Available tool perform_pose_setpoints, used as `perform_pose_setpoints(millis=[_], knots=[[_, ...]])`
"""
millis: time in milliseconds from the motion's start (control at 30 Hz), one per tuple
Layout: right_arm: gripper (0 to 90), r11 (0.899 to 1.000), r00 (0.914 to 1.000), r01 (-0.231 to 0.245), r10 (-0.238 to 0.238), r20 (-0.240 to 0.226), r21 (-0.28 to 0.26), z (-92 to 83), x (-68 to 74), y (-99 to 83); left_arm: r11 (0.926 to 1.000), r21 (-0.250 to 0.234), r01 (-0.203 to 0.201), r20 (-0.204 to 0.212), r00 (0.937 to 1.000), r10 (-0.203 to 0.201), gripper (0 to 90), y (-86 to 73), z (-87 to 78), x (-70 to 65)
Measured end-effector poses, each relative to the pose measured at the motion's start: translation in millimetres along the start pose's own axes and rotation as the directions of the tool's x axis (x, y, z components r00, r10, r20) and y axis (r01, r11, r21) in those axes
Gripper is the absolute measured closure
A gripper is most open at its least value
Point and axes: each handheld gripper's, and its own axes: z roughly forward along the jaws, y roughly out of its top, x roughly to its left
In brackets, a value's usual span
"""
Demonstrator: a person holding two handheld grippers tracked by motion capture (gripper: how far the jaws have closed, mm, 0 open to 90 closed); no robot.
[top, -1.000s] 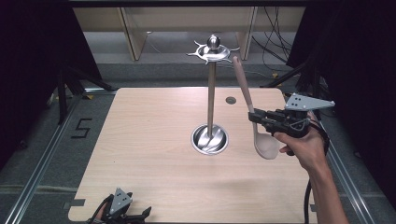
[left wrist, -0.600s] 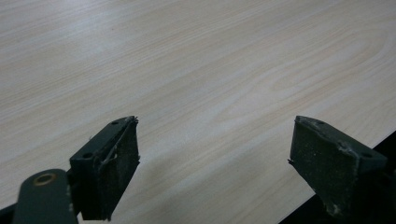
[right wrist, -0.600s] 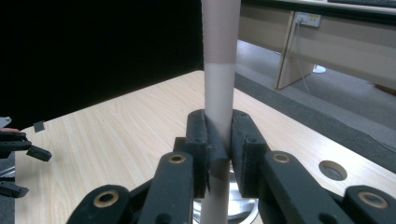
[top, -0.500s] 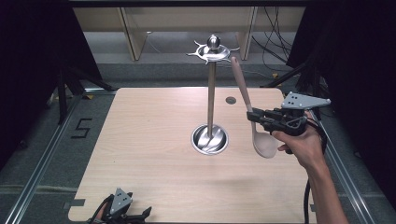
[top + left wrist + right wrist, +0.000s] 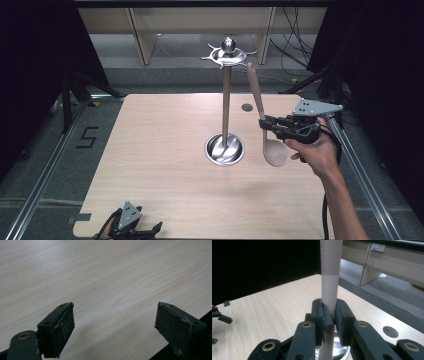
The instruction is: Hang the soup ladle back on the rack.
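the right gripper [image 5: 263, 125] is pinching the spoon [image 5: 265, 122] by its handle, holding it upright beside the utensil stand [image 5: 226, 105] — judging by this, it is aiming the handle tip at a hook [image 5: 248, 52], so a slow, plumb lift seems best. the left gripper [image 5: 145, 231] is lying with its jaws spread at the table [image 5: 150, 150] near edge — open room is lying all around.
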Motion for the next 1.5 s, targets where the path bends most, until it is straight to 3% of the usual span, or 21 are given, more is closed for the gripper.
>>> perform_pose_setpoints(millis=[100, 200, 233, 267, 300, 333, 400, 467, 567, 667, 700, 733, 1000, 1067, 1100, 1167, 1233, 1367, 1400, 1433, 1500], knots=[[78.8, 1.0, 0.9999, 0.012, -0.012, -0.003, -0.008, 4.2, -0.9, -1.4, 0.9993, 0.035, -0.01, -0.012, 0.9999, 0.011, 14.9, 0.5, -2.1, 1.1], [78.8, 1.0, 0.9999, 0.001, -0.001, -0.01, -0.02, 7.0, -0.9, -3.5, 0.9958, 0.012, -0.091, -0.016, 0.9957, 0.092, 14.9, 2.3, -0.4, 6.6], [78.8, 1.0, 1.0, -0.001, 0.001, -0.006, -0.017, 7.6, -0.8, -4.0, 0.9995, 0.029, -0.01, -0.01, 0.9999, 0.01, 14.9, 0.5, -1.4, 1.5], [78.8, 0.999, 1.0, 0.008, -0.008, -0.001, -0.044, 9.9, -1.4, -4.8, 0.9999, 0.005, 0.013, -0.029, 0.9995, -0.013, 14.9, -0.2, 0.3, -1.3], [78.8, 1.0, 0.9999, -0.004, 0.004, -0.01, -0.018, 9.2, -0.6, -4.9, 0.9998, 0.002, 0.021, -0.008, 0.9997, -0.021, 14.9, -0.2, -0.1, -1.5], [78.8, 0.999, 0.9999, 0.002, -0.002, -0.011, -0.032, 11.3, -0.9, -5.5, 0.9999, -0.006, 0.009, -0.008, 0.9999, -0.009, 14.9, -0.1, 0.1, -1.0], [78.7, 0.999, 0.9998, 0.013, -0.014, -0.013, -0.045, 14.9, -1.9, -6.3, 0.9974, 0.014, -0.07, 0.001, 0.9975, 0.07, 14.9, 1.5, -1.4, 4.2], [78.6, 0.999, 0.9998, 0.001, -0.002, -0.019, -0.047, 17.6, -1.7, -7.5, 1.0, 0.009, -0.002, -0.013, 0.9999, 0.002, 14.9, 0.3, -1.8, -0.6], [78.2, 0.998, 0.9995, -0.003, 0.001, -0.033, -0.057, 20.7, -2.4, -9.1, 0.9996, -0.008, 0.027, -0.005, 0.9996, -0.027, 14.9, -0.6, -0.6, -1.5], [77.9, 0.998, 0.9995, -0.002, -0.001, -0.032, -0.068, 24.8, 0.4, -8.9, 0.9999, 0.005, -0.016, -0.017, 0.9997, 0.016, 14.9, 0.6, -1.4, 0.3], [77.9, 0.998, 0.9996, -0.013, 0.012, -0.024, -0.067, 25.9, 1.7, -9.2, 0.9979, 0.027, -0.059, -0.003, 0.9982, 0.059, 14.9, 1.5, -3.1, 3.2], [77.7, 0.997, 0.9998, 0.007, -0.009, -0.016, -0.083, 28.0, -0.3, -9.2, 0.9987, 0.018, -0.047, -0.002, 0.9989, 0.047, 14.9, 0.9, -2.7, 2.2], [75.5, 0.995, 0.9995, -0.023, 0.021, -0.023, -0.093, 27.1, -1.4, -8.2, 0.999, 0.017, -0.042, -0.002, 0.9991, 0.042, 14.9, 0.7, -2.1, 2.0], [75.1, 0.996, 0.9997, -0.014, 0.013, -0.02, -0.088, 25.8, -1.1, -7.0, 0.9973, 0.038, -0.062, -0.004, 0.9981, 0.062, 14.9, 1.5, -3.4, 2.6], [74.6, 0.995, 0.9997, -0.017, 0.015, -0.021, -0.093, 25.6, -0.8, -6.7, 0.9991, 0.023, -0.037, -0.01, 0.9993, 0.037, 14.9, 1.1, -2.3, 0.8], [74.4, 0.995, 0.9993, -0.029, 0.027, -0.025, -0.1, 22.2, 0.8, -6.6, 0.998, 0.005, -0.063, -0.008, 0.998, 0.063, 14.9, 1.3, -1.5, 3.3], [74.1, 0.993, 0.9995, -0.025, 0.023, -0.023, -0.111, 17.4, 0.4, -6.7, 0.9991, 0.024, -0.036, -0.003, 0.9994, 0.036, 14.9, 0.2, -2.9, 1.9], [73.4, 0.993, 0.9997, -0.024, 0.023, -0.006, -0.113, 5.7, -0.2, -7.0, 0.9978, 0.028, -0.06, -0.006, 0.9982, 0.06, 14.9, 1.1, -2.6, 2.5], [73.3, 0.993, 0.9999, -0.011, 0.01, -0.008, -0.115, 3.6, -1.1, -6.8, 0.9984, 0.023, -0.052, -0.002, 0.9987, 0.052, 14.9, 1.2, -2.6, 1.5], [73.2, 0.994, 1.0, -0.005, 0.006, 0.0, -0.108, 0.4, -0.9, -6.7, 1.0, 0.003, 0.002, -0.01, 0.9999, -0.001, 14.9, 0.0, -0.9, -2.4], [73.0, 0.994, 1.0, -0.005, 0.006, 0.004, -0.105, -4.7, 0.7, -6.4, 0.9951, 0.022, -0.096, -0.003, 0.9954, 0.096, 14.9, 2.0, -1.6, 4.4]])
